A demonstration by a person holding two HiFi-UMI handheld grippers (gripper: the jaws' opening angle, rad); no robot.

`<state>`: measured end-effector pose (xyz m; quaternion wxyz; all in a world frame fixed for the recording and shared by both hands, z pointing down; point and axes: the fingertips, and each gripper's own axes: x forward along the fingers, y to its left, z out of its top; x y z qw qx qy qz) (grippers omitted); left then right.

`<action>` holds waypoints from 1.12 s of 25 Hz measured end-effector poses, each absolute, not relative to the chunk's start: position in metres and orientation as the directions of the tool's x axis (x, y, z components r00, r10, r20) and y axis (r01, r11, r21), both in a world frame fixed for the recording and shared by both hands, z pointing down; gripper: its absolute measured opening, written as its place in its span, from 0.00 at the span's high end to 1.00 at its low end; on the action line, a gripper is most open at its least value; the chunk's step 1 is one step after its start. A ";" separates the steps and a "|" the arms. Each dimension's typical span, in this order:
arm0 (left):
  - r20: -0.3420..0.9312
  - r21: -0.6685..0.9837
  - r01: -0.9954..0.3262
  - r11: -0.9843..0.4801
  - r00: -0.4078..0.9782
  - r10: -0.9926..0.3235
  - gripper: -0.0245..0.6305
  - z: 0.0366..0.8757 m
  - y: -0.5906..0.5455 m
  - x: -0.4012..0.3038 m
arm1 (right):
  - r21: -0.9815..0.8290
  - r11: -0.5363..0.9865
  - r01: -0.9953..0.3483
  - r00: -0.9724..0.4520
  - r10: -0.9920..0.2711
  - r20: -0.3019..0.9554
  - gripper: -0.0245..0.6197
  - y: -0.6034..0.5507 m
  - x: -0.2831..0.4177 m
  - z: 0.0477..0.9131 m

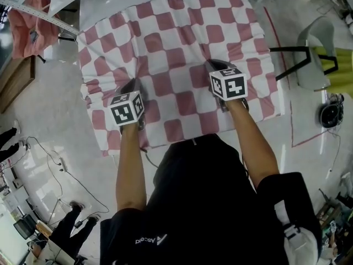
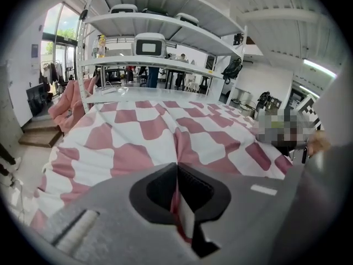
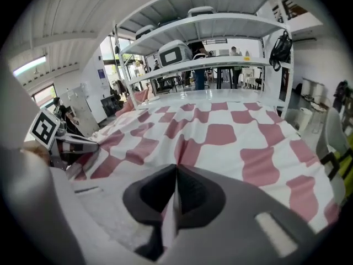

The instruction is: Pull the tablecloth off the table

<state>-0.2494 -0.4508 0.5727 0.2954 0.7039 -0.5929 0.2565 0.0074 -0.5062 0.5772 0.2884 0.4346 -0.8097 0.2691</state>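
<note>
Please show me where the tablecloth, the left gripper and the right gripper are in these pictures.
tablecloth [image 1: 182,48]: head view, on its flat middle part.
left gripper [image 2: 177,170]: left gripper view, between its closed fingertips.
right gripper [image 3: 176,173]: right gripper view, between its closed fingertips.

A lab-like workshop: white metal shelving holding equipment, red floor tape.
</note>
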 end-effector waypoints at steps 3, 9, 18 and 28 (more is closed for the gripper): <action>0.672 0.152 -0.981 -0.122 0.193 -0.715 0.95 0.559 -0.445 -0.248 | -0.255 0.464 -0.848 -0.506 -0.570 0.647 0.96 -0.499 0.005 0.562; 0.570 0.218 -0.964 -0.154 0.254 -0.781 0.95 0.529 -0.428 -0.239 | -0.319 0.461 -0.828 -0.557 -0.623 0.549 0.96 -0.481 0.008 0.533; 0.385 0.293 -0.923 -0.250 0.353 -0.853 0.95 0.477 -0.373 -0.234 | -0.364 0.480 -0.798 -0.600 -0.688 0.409 0.96 -0.420 0.002 0.482; 0.143 0.320 -0.886 -0.334 0.394 -0.908 0.95 0.405 -0.300 -0.213 | -0.456 0.475 -0.753 -0.615 -0.755 0.229 0.96 -0.342 0.051 0.419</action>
